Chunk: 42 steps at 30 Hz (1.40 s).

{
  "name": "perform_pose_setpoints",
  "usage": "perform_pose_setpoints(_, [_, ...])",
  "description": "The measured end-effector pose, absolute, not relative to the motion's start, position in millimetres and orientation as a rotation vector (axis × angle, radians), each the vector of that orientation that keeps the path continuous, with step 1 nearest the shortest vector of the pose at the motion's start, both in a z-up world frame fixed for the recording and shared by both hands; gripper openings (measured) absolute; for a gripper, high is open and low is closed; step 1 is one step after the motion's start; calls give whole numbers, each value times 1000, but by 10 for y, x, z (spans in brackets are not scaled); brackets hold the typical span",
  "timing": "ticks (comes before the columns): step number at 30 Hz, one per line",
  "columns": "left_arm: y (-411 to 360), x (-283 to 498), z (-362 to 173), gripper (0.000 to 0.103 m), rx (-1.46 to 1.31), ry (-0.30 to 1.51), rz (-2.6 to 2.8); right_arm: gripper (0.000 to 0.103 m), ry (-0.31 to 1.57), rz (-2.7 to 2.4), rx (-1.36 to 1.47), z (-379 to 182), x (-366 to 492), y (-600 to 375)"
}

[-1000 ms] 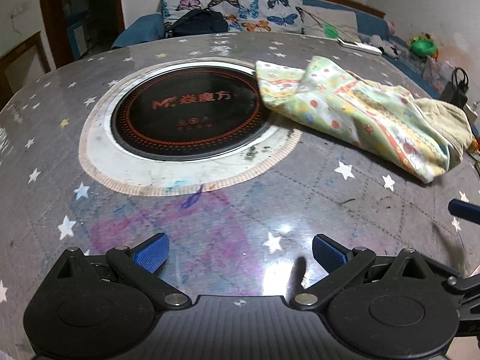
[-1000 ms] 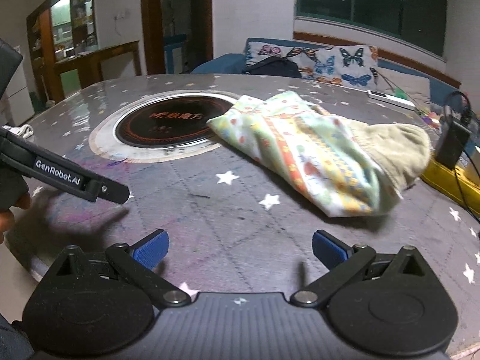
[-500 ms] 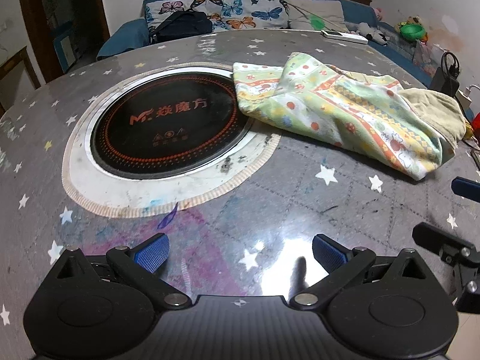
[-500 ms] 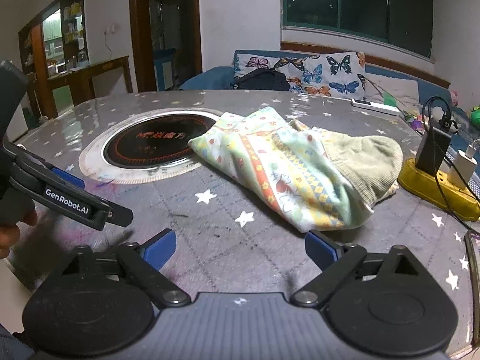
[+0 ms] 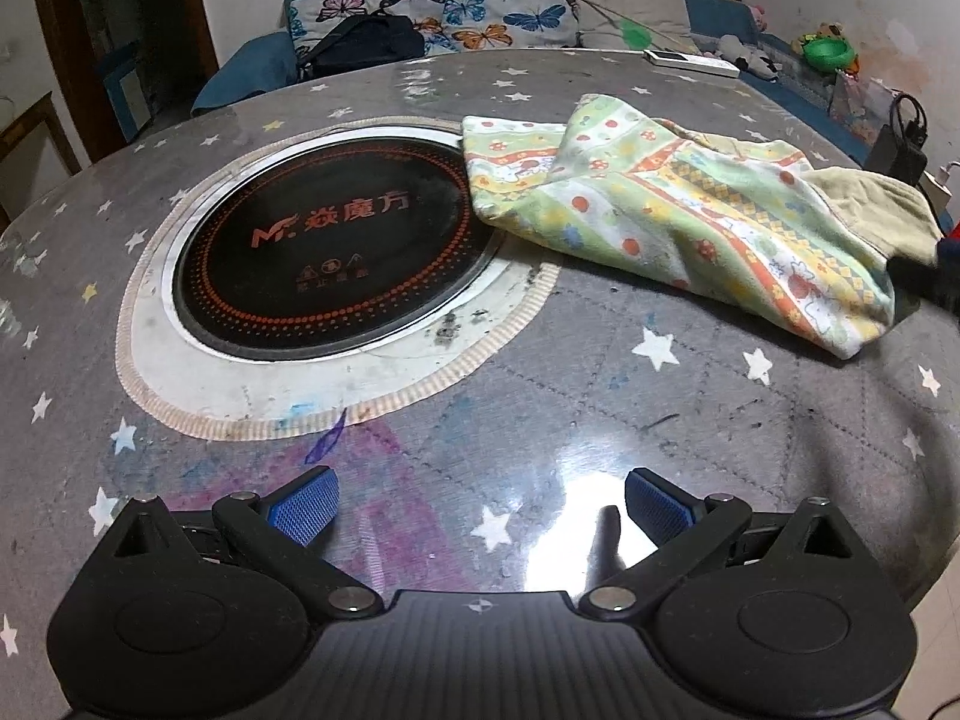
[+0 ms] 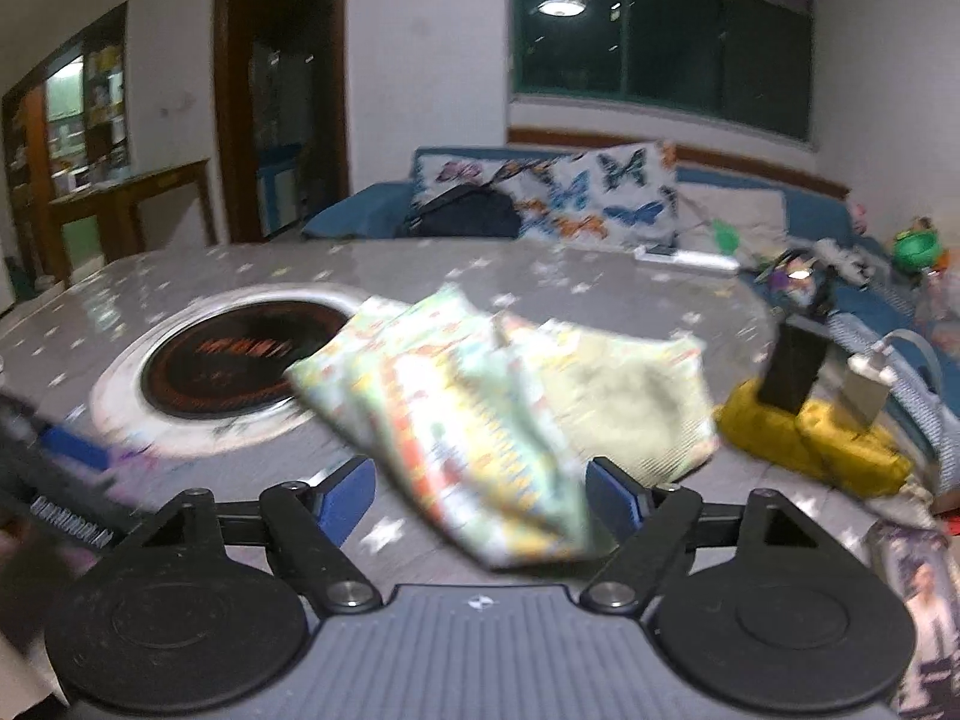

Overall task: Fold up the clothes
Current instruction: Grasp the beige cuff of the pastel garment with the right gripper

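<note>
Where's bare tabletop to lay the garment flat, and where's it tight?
Free: the starred table between the left gripper, the cooktop ring and the garment; also the far strip between the garment and the remote. Crowded: the right edge, where the charger and yellow power strip sit beside the garment.

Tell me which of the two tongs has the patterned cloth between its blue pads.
The right tongs: the near end of the patterned green-and-orange cloth lies between its closing pads. The left tongs frame only bare star-printed table.
</note>
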<state>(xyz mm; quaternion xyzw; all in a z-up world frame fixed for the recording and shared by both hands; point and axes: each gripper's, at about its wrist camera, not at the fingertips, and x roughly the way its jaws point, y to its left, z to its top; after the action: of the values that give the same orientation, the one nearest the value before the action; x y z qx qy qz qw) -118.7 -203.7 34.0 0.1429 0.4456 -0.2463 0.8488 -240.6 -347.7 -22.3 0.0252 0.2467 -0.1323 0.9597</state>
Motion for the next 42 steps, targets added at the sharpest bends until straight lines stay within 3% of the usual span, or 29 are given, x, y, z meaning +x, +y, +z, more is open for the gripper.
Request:
perform_pose_setpoints(9, [-1992,-1149,313,103,291,954,-501,73,477,-431,60,-173,-2245,-3955])
perform_pose_setpoints(12, [-1983,-1160,322,103,293,948,-500,57,507,-403,94,-226,-2174,-4047])
perform_pose_setpoints(16, [-1946,-1142,361,103,285,933,-488,21,532,-327,142,-278,-2150,-4043])
perform_pose_setpoints(18, [-1928,-1122,379,103,276,927,-482,14,526,-281,134,-263,-2201,-3940])
perform_pose_setpoints(26, [-1894,-1090,465,103,246,905,-485,8,521,-100,99,-254,-2389,-3477])
perform_pose_setpoints(42, [-1935,-1172,767,103,186,815,-589,6,713,294,-32,-461,-2628,-2531])
